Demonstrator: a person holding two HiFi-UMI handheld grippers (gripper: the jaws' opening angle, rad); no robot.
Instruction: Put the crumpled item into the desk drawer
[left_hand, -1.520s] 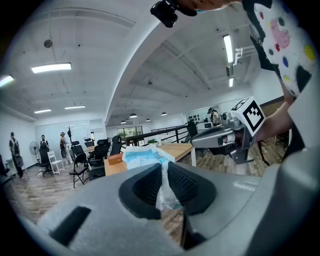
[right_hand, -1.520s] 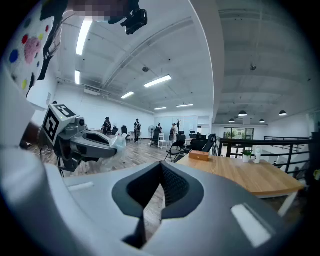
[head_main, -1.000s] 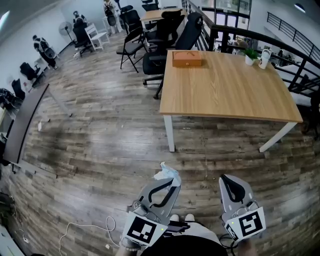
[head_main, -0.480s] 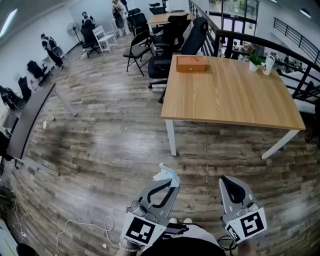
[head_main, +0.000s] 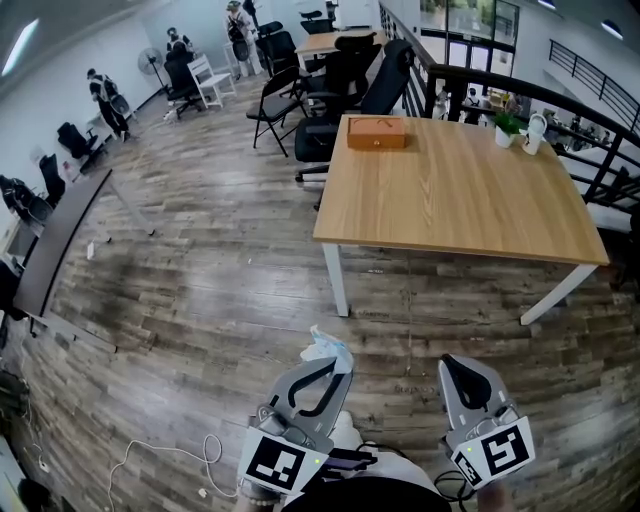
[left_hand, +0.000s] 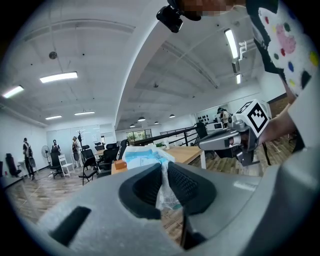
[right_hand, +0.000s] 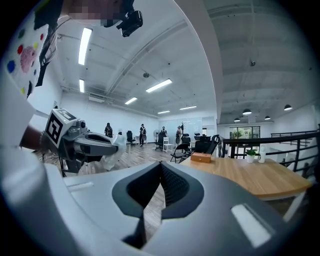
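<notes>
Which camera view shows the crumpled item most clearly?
The left gripper view: the crumpled item is close, pinched between the jaws. The head view and right gripper view show it small, at the left gripper's tip.

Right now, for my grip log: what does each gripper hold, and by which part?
Left gripper pinches the crumpled wrapper by one end; right gripper is shut, empty.

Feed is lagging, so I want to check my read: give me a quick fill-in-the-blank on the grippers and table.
1. The item is pinched by the left gripper's ___.
2. The right gripper is shut and holds ___.
3. The box rests ___ the table.
Missing: fingers; nothing; on
</notes>
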